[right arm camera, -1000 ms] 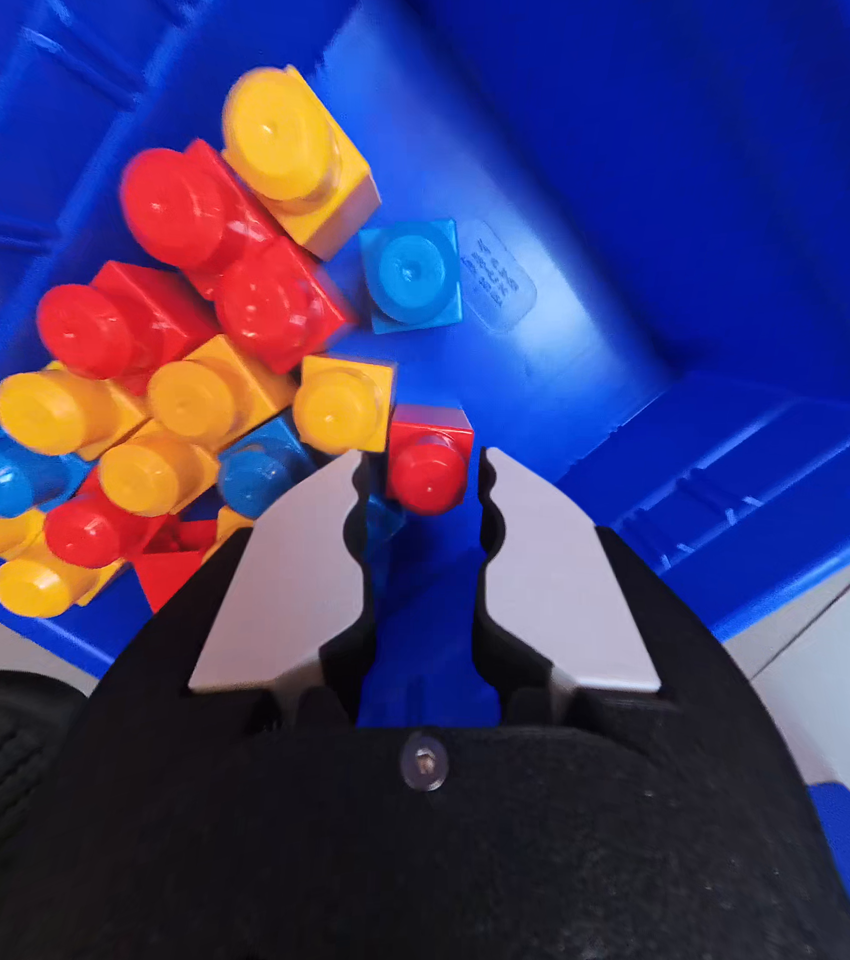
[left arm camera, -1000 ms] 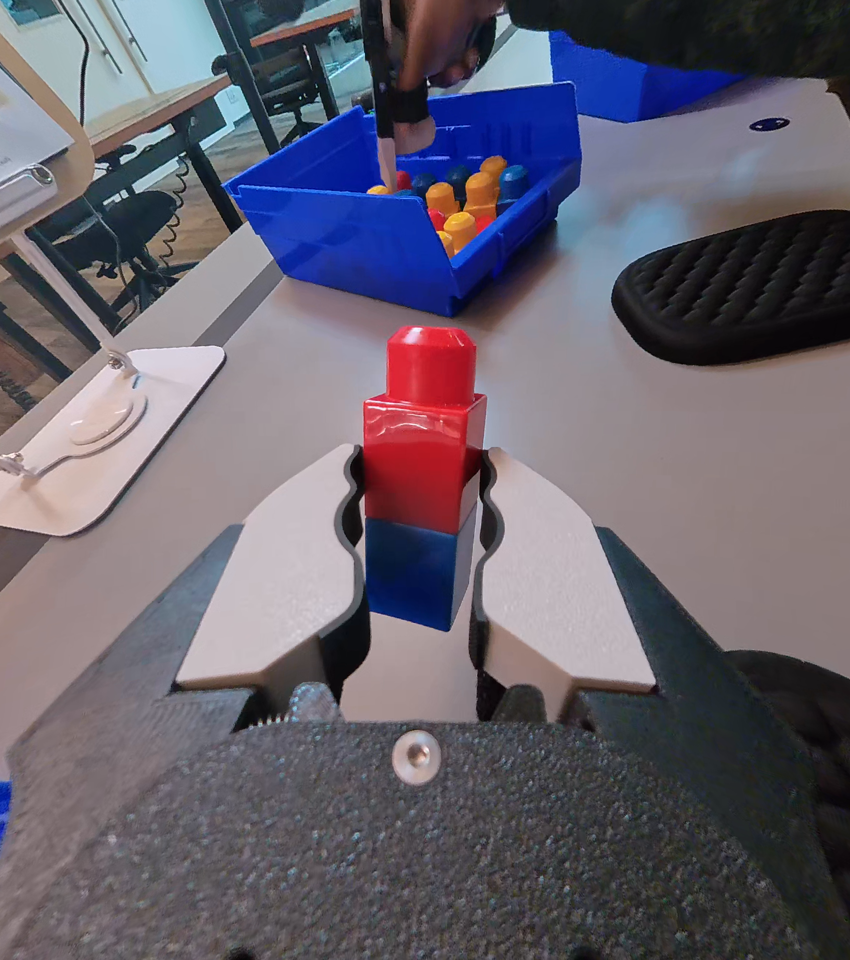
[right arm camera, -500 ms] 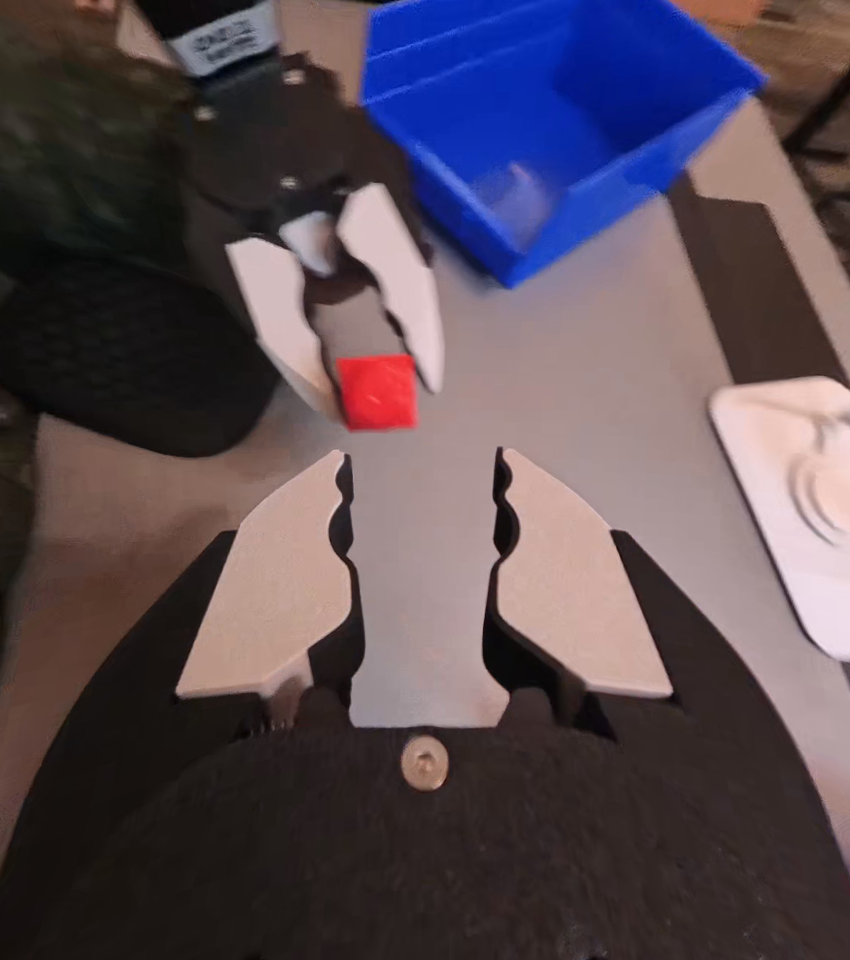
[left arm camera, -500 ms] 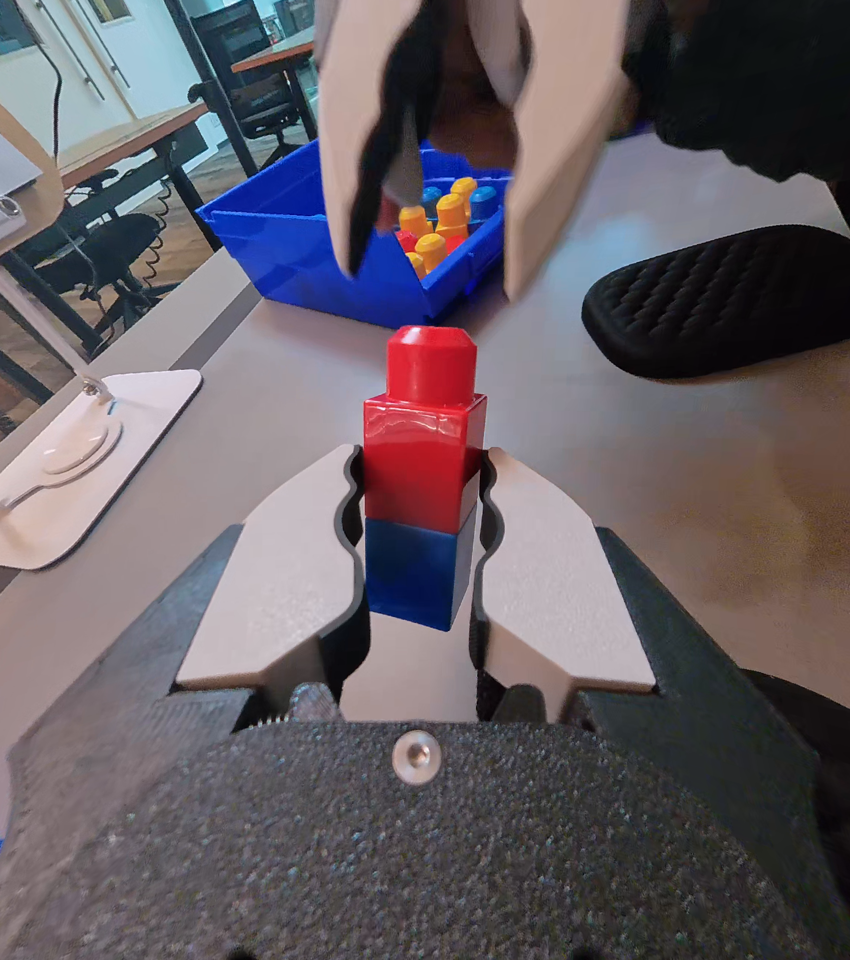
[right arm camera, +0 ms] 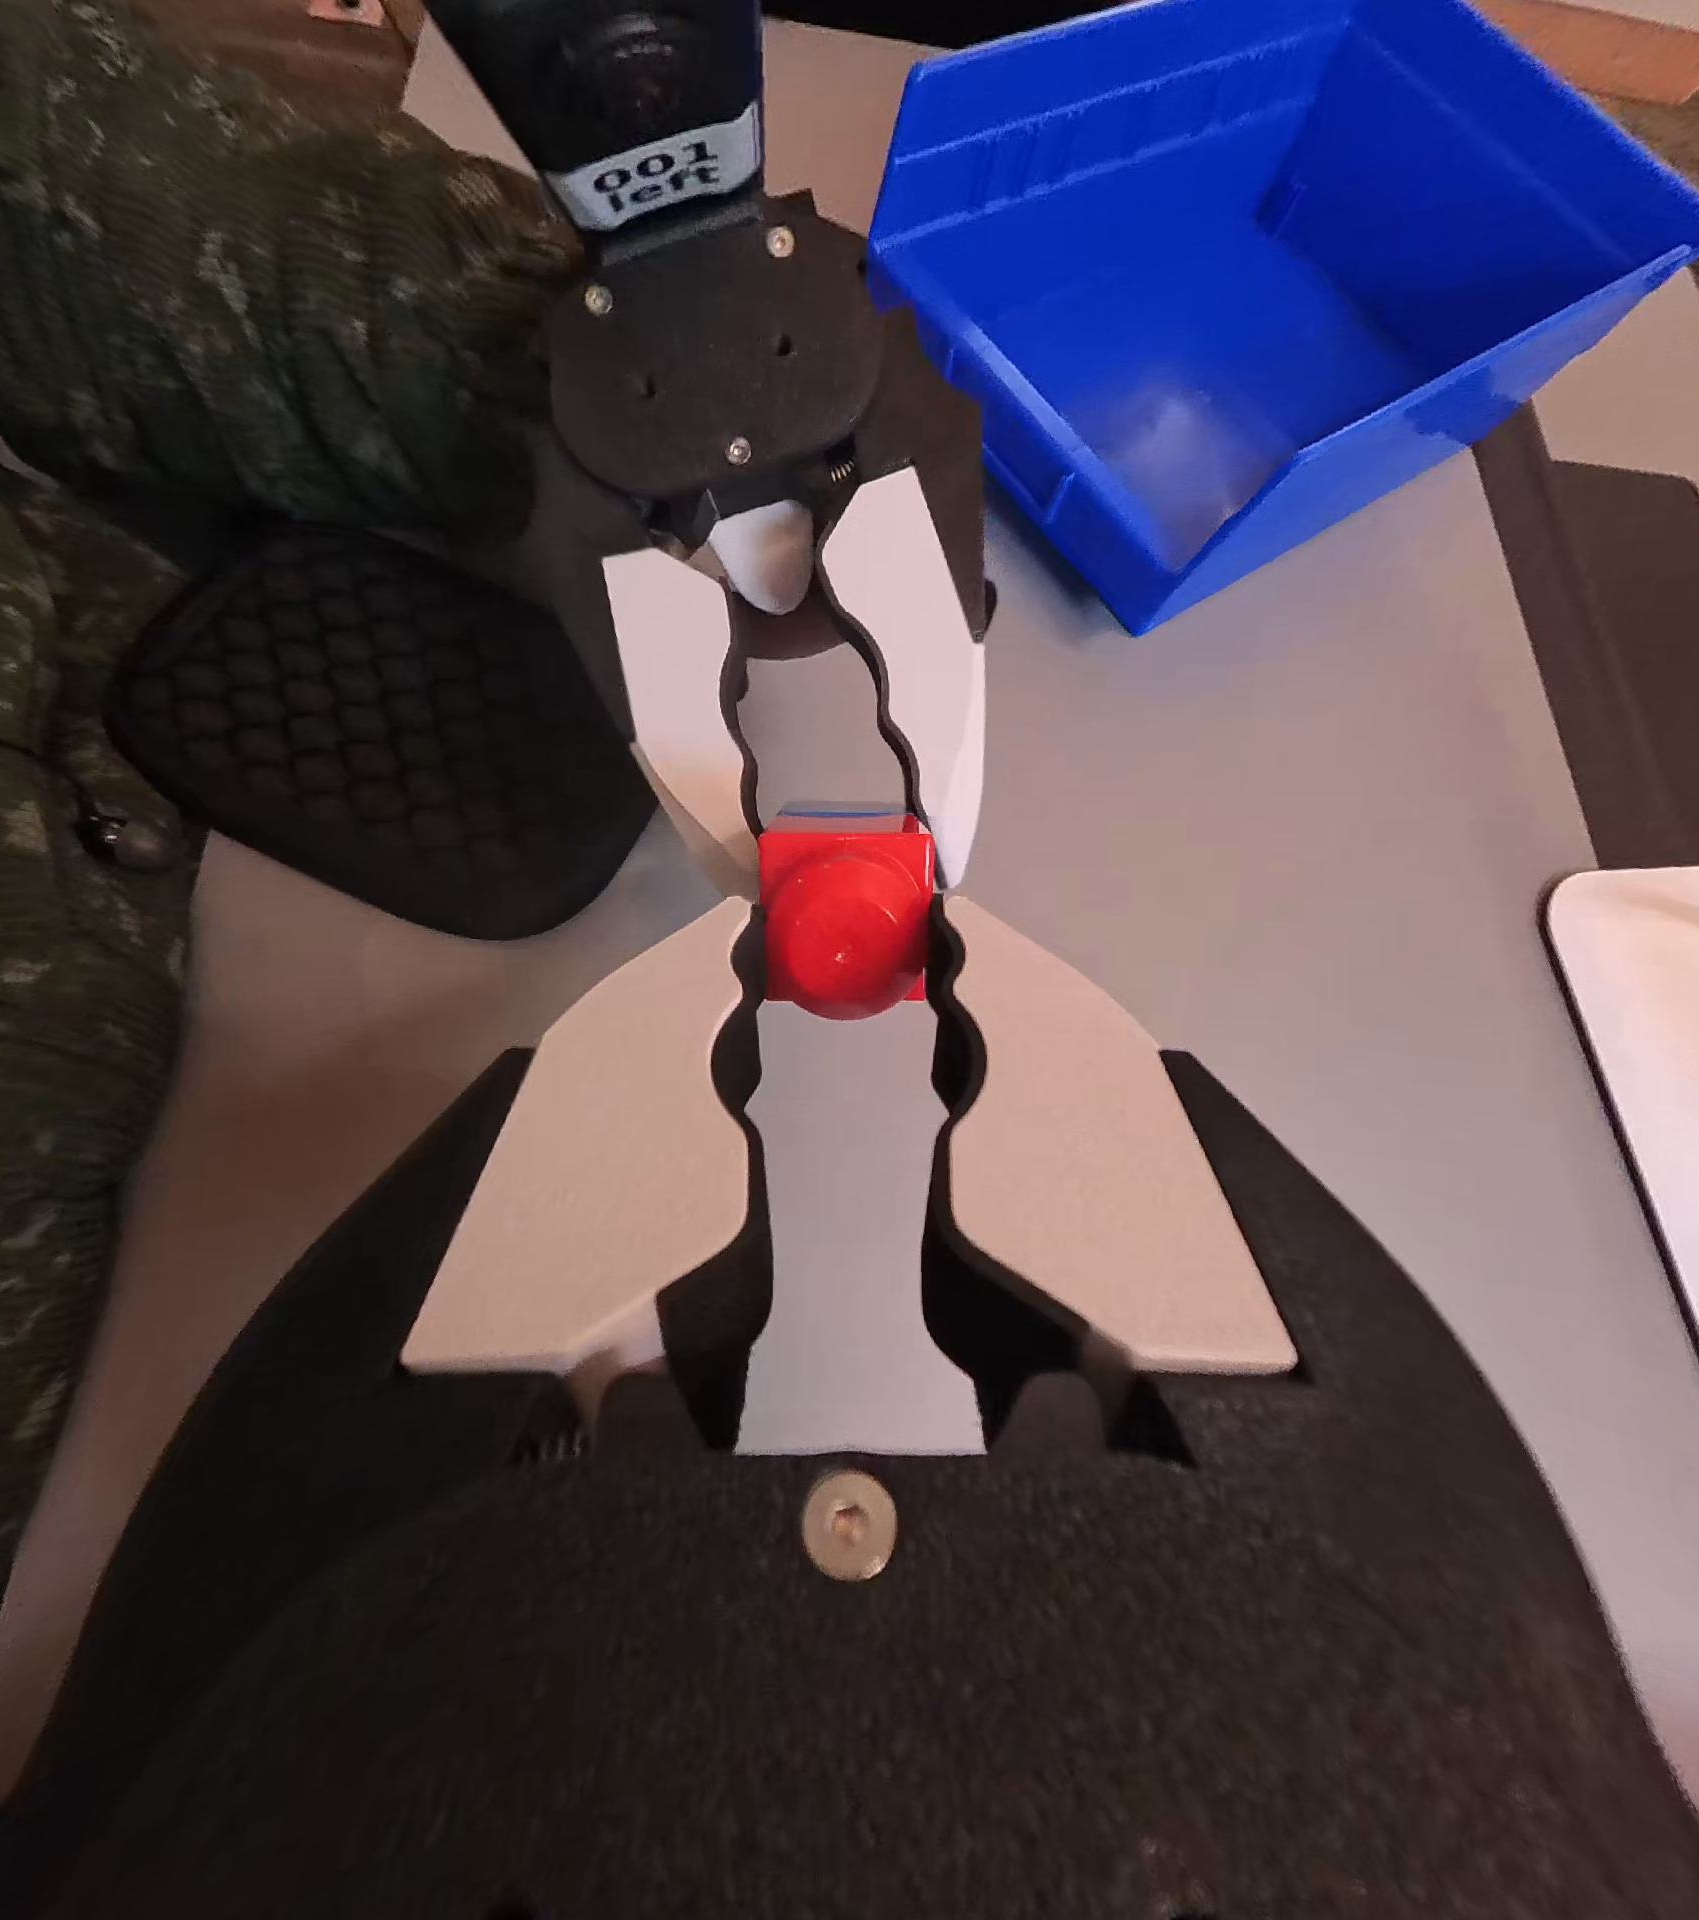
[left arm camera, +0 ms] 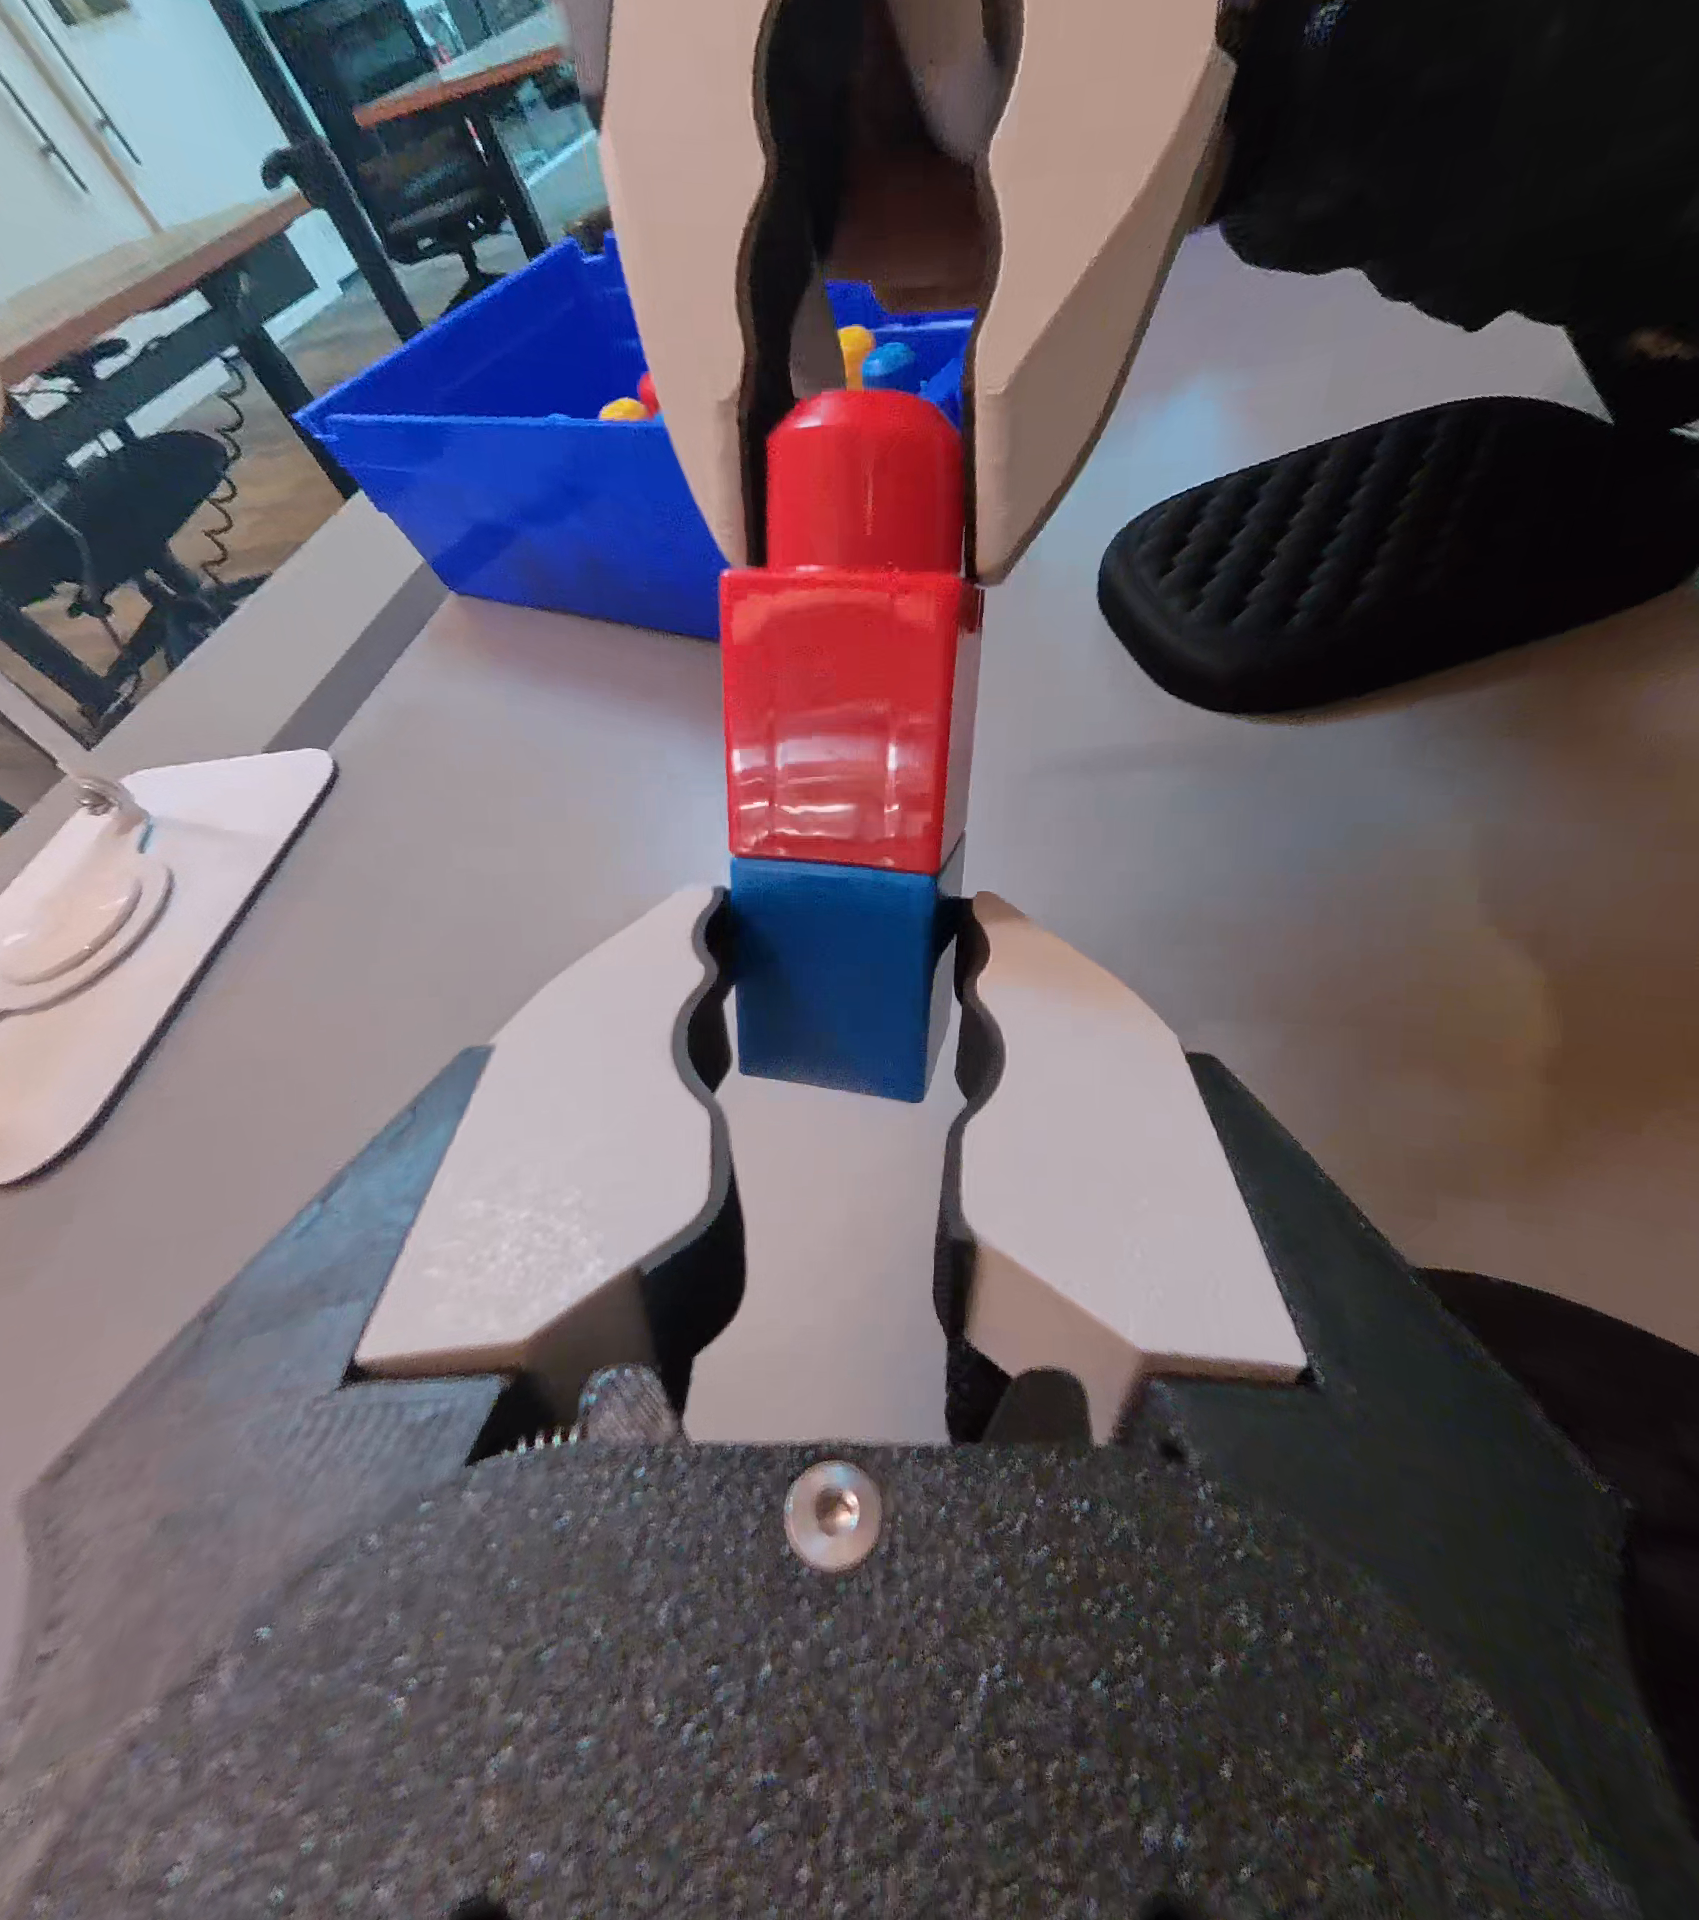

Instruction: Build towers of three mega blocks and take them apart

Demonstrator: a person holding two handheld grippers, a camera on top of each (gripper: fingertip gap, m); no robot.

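Gripper number one, the left gripper (left arm camera: 837, 997), pinches the blue block (left arm camera: 829, 982) at the base of a two-block stack, its pale wavy-edged fingers (left arm camera: 564, 1122) pressed to the block's left and right faces. On that block sits the red block (left arm camera: 840, 717), glossy moulded plastic, a square body topped by one round, dome-ended stud. The stack's long axis stands upright, stud pointing up, and the blue block's underside hangs clear of the table (left arm camera: 1292, 883).

From above, the right gripper (right arm camera: 843, 940) closes on the red block (right arm camera: 843, 925), its fingers (right arm camera: 1053, 1122) flanking the stud with tips at the block's shoulders; in the left wrist view they appear to touch the stud's sides, though whether they squeeze it firmly cannot be told. Both grippers have grainy black bodies and smooth matte off-white fingers with scalloped inner edges.

Farther off on the smooth grey table stands a blue bin (left arm camera: 512, 488) of hard plastic holding yellow, red and blue blocks. To the right lies a black quilted pad (left arm camera: 1396, 551), oval and soft-looking. A white flat stand base (left arm camera: 97, 935) with rounded corners sits at the left. Another blue bin (right arm camera: 1240, 312) shows in the right wrist view beside the left gripper.
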